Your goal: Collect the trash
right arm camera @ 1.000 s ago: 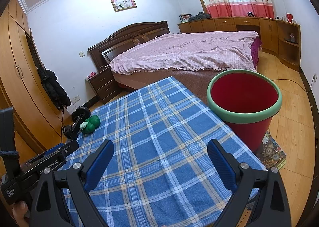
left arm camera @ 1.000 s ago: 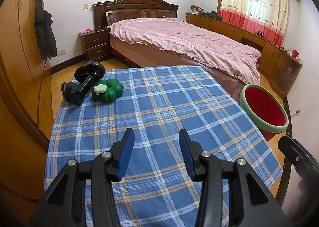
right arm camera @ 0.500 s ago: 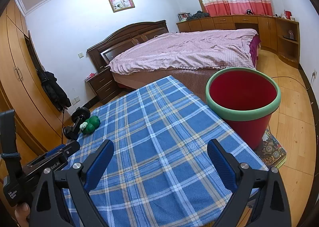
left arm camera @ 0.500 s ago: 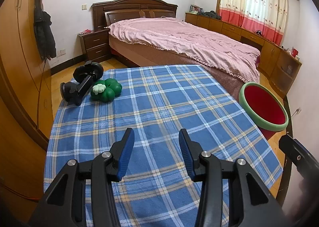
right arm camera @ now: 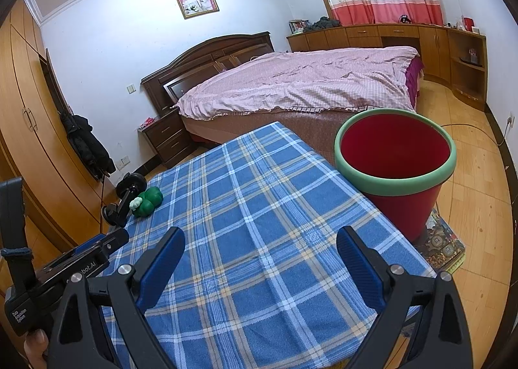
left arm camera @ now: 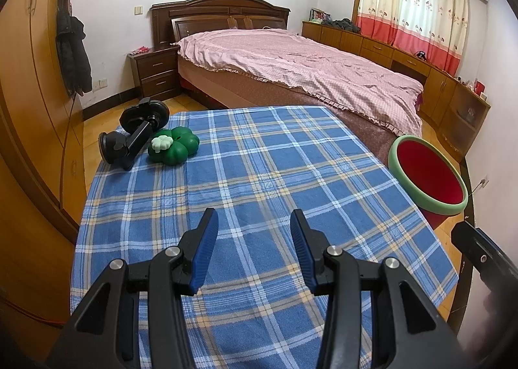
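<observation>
A: Where's the trash?
B: Far left corner of the tabletop (left arm camera: 259,174): one black suction-cup mount (left arm camera: 134,136) and one green clover-shaped toy (left arm camera: 174,145), touching. The mount's long axis runs from its near-left suction cup toward the far-right disc.
A: And the bin?
B: One red bin with a green rim (right arm camera: 396,171), upright on the floor just beside the tabletop's right edge.
A: Jaws?
B: Left gripper (left arm camera: 254,223) partly open, holding nothing. Right gripper (right arm camera: 260,236) wide open, also holding nothing. Both are above the near cloth.
</observation>
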The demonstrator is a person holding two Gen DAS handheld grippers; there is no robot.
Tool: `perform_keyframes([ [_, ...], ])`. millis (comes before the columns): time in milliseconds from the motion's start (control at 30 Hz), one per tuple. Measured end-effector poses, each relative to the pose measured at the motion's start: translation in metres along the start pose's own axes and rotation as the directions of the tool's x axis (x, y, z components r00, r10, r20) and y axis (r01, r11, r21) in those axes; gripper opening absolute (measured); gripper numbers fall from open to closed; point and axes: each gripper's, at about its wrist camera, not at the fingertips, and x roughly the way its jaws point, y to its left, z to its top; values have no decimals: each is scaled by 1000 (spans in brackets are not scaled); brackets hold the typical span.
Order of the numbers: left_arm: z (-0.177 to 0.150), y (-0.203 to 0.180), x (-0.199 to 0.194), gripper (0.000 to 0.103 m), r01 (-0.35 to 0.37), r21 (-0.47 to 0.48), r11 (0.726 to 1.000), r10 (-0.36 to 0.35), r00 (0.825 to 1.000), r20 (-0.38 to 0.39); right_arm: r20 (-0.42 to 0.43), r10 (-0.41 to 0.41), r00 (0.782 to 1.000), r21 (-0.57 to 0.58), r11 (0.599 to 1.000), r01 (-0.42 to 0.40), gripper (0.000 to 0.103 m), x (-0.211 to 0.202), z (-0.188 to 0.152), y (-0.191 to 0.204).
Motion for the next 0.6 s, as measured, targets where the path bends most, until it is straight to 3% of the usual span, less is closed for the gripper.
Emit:
perform_keyframes([
  [600,-1,1,-1,47,-2,-2,1000,2,1000,1,-1,-1,1000,0,1000,1,97,-1,-3,1],
])
